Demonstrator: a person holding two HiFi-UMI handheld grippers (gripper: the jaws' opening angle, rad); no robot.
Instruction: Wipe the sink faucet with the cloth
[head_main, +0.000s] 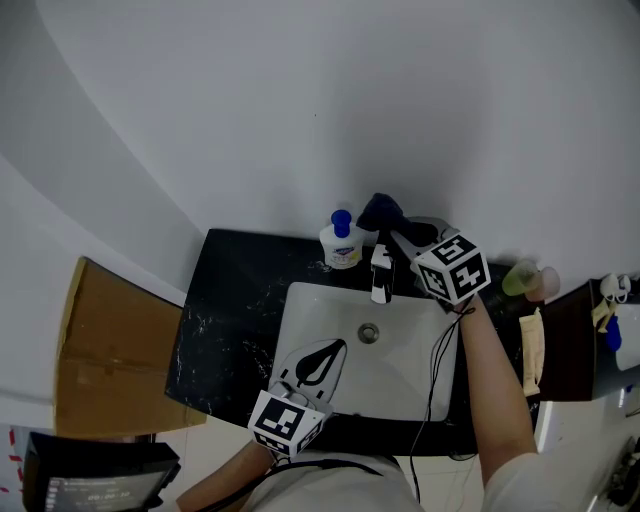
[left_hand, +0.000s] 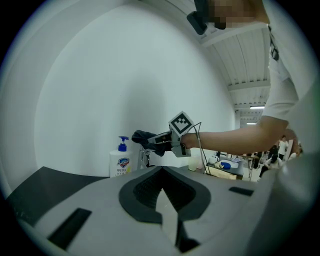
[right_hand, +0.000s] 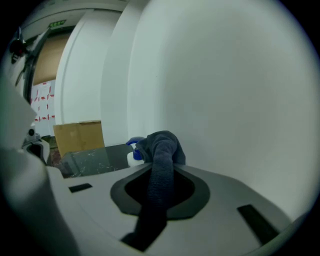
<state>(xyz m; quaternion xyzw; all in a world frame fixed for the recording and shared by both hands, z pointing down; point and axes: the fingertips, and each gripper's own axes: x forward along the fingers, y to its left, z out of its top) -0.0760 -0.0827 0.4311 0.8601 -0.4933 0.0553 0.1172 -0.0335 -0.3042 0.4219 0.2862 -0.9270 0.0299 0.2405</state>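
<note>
Faucet (head_main: 381, 274), spout lengthwise toward basin (head_main: 300, 335); cloth (head_main: 379, 210) in right claw (head_main: 398, 231).

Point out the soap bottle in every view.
Head view: soap bottle on the counter, left of the faucet.
Left gripper view: soap bottle left of centre.
Right gripper view: soap bottle mostly hidden behind the cloth.
Shared landmark: the cloth.

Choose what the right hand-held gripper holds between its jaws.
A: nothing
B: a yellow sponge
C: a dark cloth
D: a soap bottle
C: in the right gripper view the jaws of the right hand-held gripper are closed on a dark blue cloth, which bunches up beyond their tips.
</note>
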